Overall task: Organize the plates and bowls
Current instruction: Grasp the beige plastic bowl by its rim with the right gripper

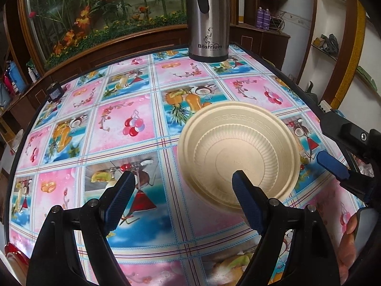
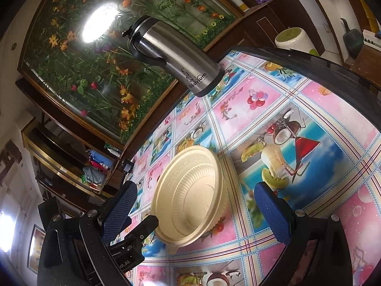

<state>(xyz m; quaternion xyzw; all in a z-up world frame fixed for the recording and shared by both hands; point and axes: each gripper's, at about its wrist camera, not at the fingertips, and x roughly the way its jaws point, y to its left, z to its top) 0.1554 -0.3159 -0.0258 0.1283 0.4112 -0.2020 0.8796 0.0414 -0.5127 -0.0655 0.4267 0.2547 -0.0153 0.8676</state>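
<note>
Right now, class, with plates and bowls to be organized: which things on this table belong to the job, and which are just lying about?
Belongs to the job:
cream bowl
left gripper, fingers open
right gripper, fingers open

Just lying about:
steel flask
small dark box at the table edge
fruit-print tablecloth

The left gripper (image 1: 183, 186) hung with jaws wide apart above the patterned tablecloth (image 1: 123, 128). Its right finger overlapped the cream bowl (image 1: 238, 152). A steel flask (image 1: 207, 19) stood at the far edge.
</note>
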